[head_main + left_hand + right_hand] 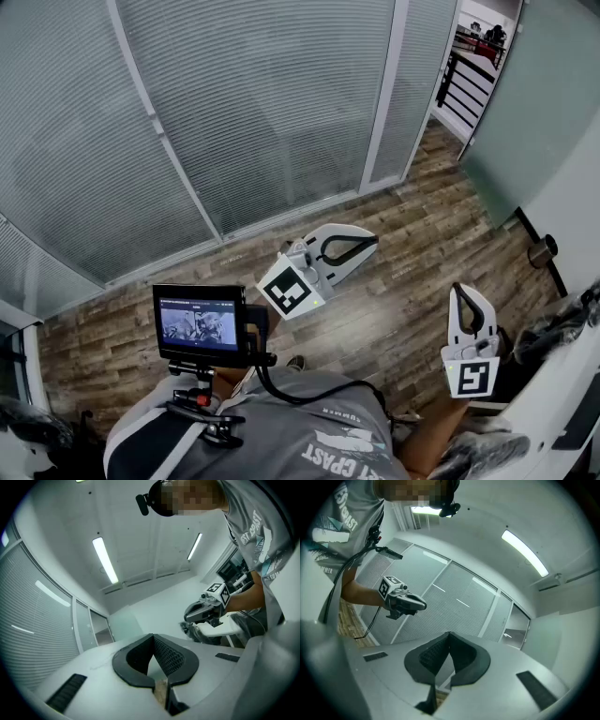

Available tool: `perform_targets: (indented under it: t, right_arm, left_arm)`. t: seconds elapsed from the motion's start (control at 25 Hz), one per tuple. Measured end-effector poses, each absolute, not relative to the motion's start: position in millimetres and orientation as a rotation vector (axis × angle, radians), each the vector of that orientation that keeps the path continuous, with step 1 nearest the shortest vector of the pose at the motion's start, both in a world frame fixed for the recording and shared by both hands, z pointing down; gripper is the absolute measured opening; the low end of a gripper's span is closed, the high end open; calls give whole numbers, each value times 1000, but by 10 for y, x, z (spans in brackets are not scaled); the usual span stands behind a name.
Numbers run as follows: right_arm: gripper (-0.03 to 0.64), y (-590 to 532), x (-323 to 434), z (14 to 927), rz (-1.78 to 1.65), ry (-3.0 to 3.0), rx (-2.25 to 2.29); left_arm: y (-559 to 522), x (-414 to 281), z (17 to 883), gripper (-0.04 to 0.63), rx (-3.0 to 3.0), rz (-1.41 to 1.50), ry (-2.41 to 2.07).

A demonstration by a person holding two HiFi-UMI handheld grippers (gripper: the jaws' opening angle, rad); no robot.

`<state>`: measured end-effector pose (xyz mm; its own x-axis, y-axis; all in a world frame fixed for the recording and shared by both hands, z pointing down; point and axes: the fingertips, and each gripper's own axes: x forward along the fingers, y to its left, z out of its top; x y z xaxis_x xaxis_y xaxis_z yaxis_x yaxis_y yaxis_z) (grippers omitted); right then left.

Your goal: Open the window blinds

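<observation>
Closest in, a small black chest-mounted monitor (200,325) sits low at the left; just right of it the white left gripper (367,244) points, jaws together on nothing, toward the grey closed-slat window blinds (262,103), which span the top of the head view beyond a band of brown wood-plank floor (412,216). Further right the white right gripper (465,298) is held level, jaws likewise pressed together and empty, and an open doorway (473,75) stands at the blinds' right end.
</observation>
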<state>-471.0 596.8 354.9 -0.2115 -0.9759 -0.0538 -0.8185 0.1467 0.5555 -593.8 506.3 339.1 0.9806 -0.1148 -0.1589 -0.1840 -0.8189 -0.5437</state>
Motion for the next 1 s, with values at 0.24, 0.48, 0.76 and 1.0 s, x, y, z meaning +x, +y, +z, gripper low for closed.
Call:
perform_targets:
  t: [0.24, 0.48, 0.76, 1.0]
  right_arm:
    - [2, 5979, -4719, 3566, -684, -2113, 1732]
    - [2, 5989, -4715, 3584, -680, -2111, 1734]
    - [2, 6023, -4712, 3547, -675, -2146, 1770]
    - [2, 5987, -4754, 3594, -676, -2116, 1766]
  left_arm:
    - [5088, -5940, 3397, 0, -2538, 164, 204]
    - [5098, -5931, 3412, 0, -2541, 167, 198]
    - [5112, -5927, 3435, 0, -2544, 167, 189]
    - [5073, -5970, 3468, 0, -2547, 162, 177]
